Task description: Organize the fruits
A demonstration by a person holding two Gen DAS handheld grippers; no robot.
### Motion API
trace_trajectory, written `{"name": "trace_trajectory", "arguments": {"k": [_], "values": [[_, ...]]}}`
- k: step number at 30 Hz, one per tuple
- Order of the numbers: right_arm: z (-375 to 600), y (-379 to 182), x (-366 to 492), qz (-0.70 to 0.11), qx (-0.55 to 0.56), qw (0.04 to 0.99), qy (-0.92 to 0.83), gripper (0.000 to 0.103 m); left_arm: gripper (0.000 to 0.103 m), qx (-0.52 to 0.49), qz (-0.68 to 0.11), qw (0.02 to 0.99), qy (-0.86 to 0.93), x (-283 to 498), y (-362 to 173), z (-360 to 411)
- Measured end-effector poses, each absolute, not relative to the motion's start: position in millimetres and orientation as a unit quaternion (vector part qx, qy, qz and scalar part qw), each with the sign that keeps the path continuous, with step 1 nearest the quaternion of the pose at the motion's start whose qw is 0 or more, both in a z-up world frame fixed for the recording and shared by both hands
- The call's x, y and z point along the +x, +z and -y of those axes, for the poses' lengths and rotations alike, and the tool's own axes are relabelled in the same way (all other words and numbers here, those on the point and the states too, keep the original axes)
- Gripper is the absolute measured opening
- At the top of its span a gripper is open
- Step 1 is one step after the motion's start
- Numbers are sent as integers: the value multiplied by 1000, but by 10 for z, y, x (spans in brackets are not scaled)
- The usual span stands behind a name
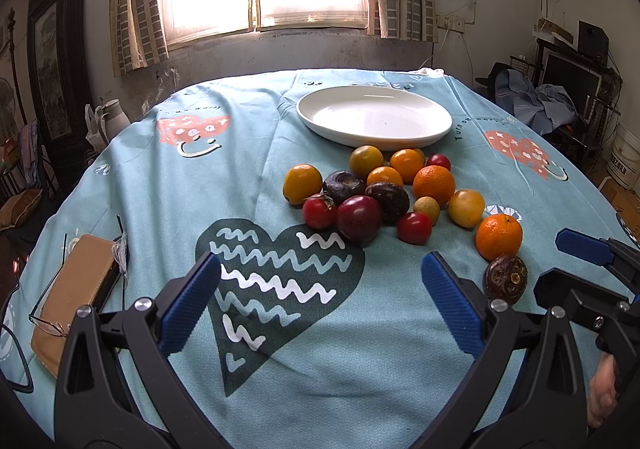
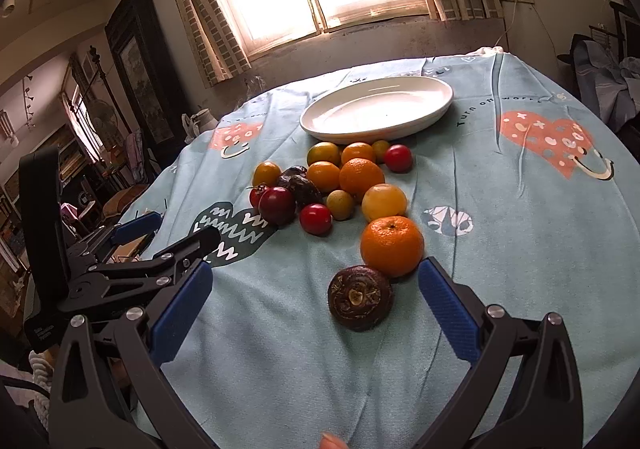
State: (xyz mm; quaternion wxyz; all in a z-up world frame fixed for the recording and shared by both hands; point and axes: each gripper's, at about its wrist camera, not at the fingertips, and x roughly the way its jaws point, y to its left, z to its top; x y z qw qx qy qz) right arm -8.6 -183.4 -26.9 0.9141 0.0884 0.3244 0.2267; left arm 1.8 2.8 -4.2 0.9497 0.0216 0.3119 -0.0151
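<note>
Two handheld tools w/ blue-padded fingers hover low over a round bench covered in a light-blue cloth printed w/ hearts. Left tool is spread wide, nothing between its fingers; below it lies a dark-green heart print. Right tool is also spread wide, gripping nothing.

In the right wrist view, a dark brown wrinkled fruit sits on the cloth between the right tool's fingers, closer to its right finger, not touched by either pad. Just beyond it, touching or nearly so, is an orange mandarin, right by the tip of the right finger.

Ahead of both tools is a loose cluster of fruits: a yellow round fruit, a bigger orange, small red tomatoes, a dark red plum, more dark wrinkled fruits and several yellow-orange ones. Beyond the cluster, farthest from the tools, is a white oval plate w/ no fruit on it; the nearest fruits sit just beside its near rim.

To the left of the left tool, near the bench edge, lie a tan case and eyeglasses. A bright window w/ curtains fills the far wall. Part of a hand shows at the lower right of the left wrist view.
</note>
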Motion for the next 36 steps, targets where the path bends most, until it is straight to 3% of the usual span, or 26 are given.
{"name": "trace_trajectory", "arguments": {"k": [19, 24, 30, 32, 34, 36], "values": [[2018, -318, 28, -362, 135, 889, 247, 102, 101, 18, -319, 947, -15, 24, -105, -24], [1979, -393, 32, -401, 110, 874, 252, 102, 101, -1, -340, 940, -13, 84, -139, -85], [1885, -423, -12, -409, -8, 887, 213, 102, 101, -50, -376, 925, -16, 175, -231, -249], [1823, -443, -8, -406, -39, 891, 199, 96, 101, -70, -383, 921, -11, 189, -256, -329], [1766, -463, 44, -414, -50, 887, 199, 74, 101, -82, -393, 916, 1, 201, -271, -401], [1732, -491, 123, -426, -52, 881, 199, 68, 101, -79, -404, 911, 20, 244, -266, -472]]}}
